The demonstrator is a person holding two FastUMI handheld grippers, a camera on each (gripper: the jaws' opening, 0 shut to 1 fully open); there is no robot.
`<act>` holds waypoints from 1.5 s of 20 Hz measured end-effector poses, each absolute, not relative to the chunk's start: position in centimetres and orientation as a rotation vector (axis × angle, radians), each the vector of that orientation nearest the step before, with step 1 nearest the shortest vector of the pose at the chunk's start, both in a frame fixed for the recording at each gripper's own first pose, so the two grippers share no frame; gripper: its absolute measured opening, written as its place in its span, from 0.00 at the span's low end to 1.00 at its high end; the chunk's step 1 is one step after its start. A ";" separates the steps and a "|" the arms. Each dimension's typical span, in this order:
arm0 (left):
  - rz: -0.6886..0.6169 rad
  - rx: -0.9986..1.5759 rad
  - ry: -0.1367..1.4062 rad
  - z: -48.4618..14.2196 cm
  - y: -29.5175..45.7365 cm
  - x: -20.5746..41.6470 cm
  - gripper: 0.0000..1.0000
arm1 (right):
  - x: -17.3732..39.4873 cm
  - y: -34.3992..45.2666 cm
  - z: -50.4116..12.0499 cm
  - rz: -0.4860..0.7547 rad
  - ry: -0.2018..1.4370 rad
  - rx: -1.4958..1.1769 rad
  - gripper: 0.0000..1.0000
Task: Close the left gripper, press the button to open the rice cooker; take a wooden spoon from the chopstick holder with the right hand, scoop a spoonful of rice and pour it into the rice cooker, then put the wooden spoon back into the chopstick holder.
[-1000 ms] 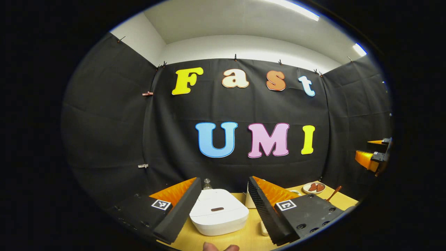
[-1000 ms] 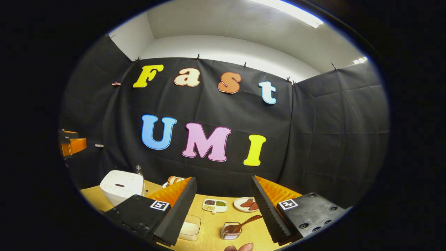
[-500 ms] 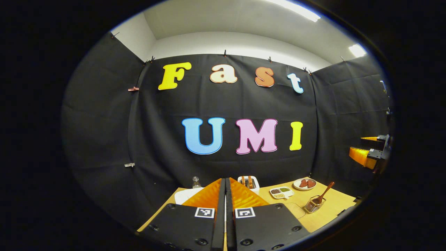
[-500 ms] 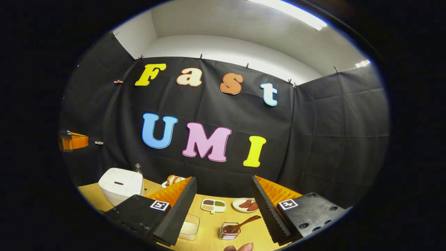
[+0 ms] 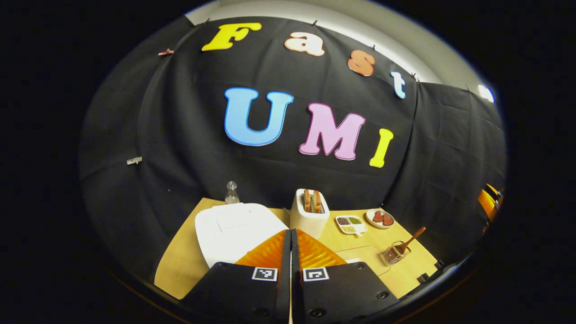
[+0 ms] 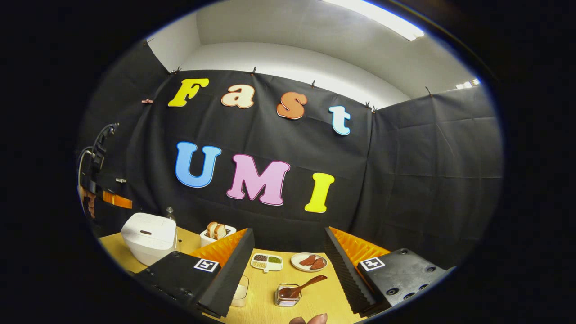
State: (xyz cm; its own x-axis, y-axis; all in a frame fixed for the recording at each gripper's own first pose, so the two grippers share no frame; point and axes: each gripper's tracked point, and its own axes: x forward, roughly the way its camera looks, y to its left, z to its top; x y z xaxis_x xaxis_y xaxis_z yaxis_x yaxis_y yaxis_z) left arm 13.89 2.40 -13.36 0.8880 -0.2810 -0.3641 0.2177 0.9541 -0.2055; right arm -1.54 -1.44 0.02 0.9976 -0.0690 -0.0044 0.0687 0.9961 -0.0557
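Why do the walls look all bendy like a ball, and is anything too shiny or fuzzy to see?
Left gripper view: the lens curves the cloth wall; the white rice cooker looks stretched, its lid bright, details washed out. Right gripper view: same bulging; a ceiling light glares at the top, while the wooden spoon in the chopstick holder stays sharp.

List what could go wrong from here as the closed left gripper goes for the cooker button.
1. The left gripper, shut, hides the front of the rice cooker, so the press may miss the button.
2. The toaster stands close beside the cooker and could be bumped.
3. The wooden spoon leans in its small chopstick holder; lifting it might tip the holder.
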 end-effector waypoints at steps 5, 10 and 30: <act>-0.288 -0.172 0.562 -18.6 3.1 17.8 0.06 | -2.2 -2.9 -0.2 -0.110 0.014 -0.070 0.97; -0.256 -0.166 0.741 -24.2 4.1 20.1 0.06 | -3.1 -4.5 -0.3 -0.155 0.016 -0.075 0.97; -0.178 -0.067 0.545 -19.4 5.1 21.6 0.10 | -2.7 -6.5 -2.5 -0.196 0.069 -0.085 0.97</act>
State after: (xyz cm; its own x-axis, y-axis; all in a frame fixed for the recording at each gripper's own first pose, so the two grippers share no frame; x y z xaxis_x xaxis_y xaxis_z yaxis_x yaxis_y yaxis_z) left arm 21.61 5.15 -19.40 0.8402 -0.1858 -0.5095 0.1504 0.9825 -0.1102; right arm -2.68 -6.55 -2.55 0.9784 -0.1978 -0.0600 0.1919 0.9772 -0.0911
